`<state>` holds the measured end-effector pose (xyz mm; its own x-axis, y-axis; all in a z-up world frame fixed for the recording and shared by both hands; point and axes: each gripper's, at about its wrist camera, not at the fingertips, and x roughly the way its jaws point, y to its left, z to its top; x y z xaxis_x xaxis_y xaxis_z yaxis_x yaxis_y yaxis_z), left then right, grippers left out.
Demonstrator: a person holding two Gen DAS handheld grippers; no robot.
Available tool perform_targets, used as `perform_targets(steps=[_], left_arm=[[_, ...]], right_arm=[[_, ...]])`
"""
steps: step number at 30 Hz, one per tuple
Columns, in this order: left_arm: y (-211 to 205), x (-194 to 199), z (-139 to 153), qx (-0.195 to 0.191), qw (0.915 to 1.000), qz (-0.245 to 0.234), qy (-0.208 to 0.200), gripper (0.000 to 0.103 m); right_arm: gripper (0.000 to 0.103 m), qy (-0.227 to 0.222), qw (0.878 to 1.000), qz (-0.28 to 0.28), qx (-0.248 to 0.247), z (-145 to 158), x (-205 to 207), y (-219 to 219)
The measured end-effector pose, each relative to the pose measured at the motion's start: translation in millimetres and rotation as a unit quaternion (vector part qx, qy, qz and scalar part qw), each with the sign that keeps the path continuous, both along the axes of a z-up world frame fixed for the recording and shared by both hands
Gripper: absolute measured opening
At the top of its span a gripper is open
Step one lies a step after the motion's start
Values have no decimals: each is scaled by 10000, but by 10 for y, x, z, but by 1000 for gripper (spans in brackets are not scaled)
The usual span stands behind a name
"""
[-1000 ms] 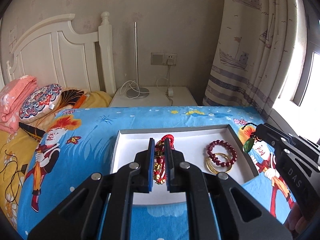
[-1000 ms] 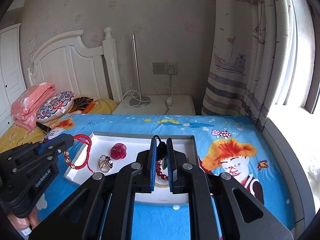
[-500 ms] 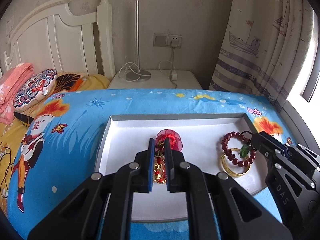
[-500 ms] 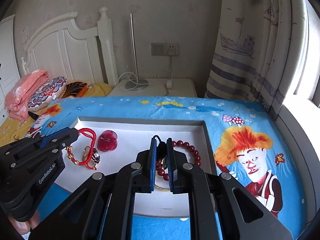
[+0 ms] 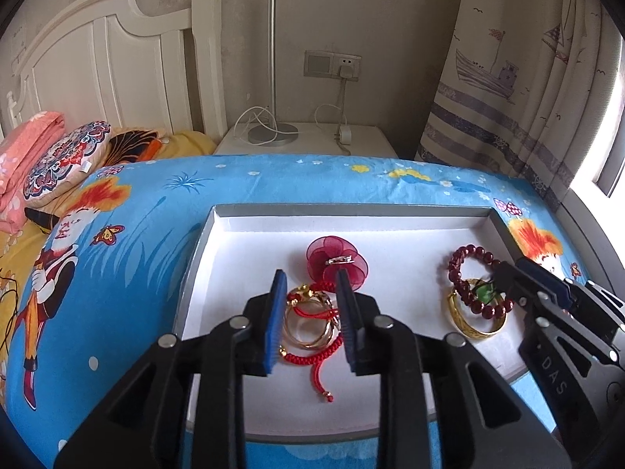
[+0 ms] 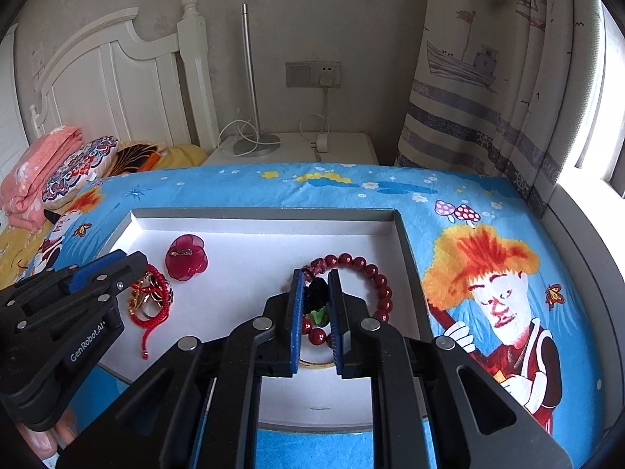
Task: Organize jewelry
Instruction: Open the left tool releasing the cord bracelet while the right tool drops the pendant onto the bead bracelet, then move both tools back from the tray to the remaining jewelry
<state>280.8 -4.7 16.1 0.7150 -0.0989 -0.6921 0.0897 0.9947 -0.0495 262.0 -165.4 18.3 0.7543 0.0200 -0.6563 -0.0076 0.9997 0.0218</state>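
A white tray (image 5: 242,258) with a grey rim lies on the blue bedspread. My left gripper (image 5: 308,285) is open over a red cord bracelet (image 5: 312,351) and gold rings (image 5: 308,324) that lie in the tray. A red fabric flower (image 5: 336,262) lies just beyond. My right gripper (image 6: 314,285) has its jaws a little apart around a green pendant (image 6: 318,314) on a black cord, over a dark red bead bracelet (image 6: 371,273). A gold bangle (image 5: 474,322) lies under the beads. The tray also shows in the right wrist view (image 6: 250,242).
A white nightstand (image 5: 308,142) with a lamp base and charger cable stands beyond the bed. A white headboard (image 5: 117,78), pillows (image 5: 62,160) and a pink blanket lie at the left. A ship-print curtain (image 5: 515,78) hangs at the right.
Both grippers lowered into the tray. My left gripper opened and let go of the red cord bracelet with rings. My right gripper's jaws parted slightly around the pendant.
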Motion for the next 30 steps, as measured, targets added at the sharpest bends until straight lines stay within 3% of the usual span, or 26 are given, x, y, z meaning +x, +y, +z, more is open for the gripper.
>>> perform_targets(steps=[1, 3, 4, 17, 30], left_arm=[[-8, -17, 6, -1, 10000, -16, -17, 29], [2, -53, 28, -32, 10000, -32, -65, 41], [7, -68, 38, -59, 9999, -22, -78, 44], [89, -480, 199, -132, 9997, -28, -214, 48], [262, -1094, 328, -307, 9991, -33, -296, 49]], right_arm=[[26, 10, 10000, -24, -1, -8, 0, -11], [53, -26, 10000, -50, -1, -1, -19, -21], [56, -95, 9999, -55, -27, 16, -41, -21], [56, -410, 9990, 12, 198, 187, -450, -108], [58, -490, 9984, -163, 237, 194, -1171, -388]])
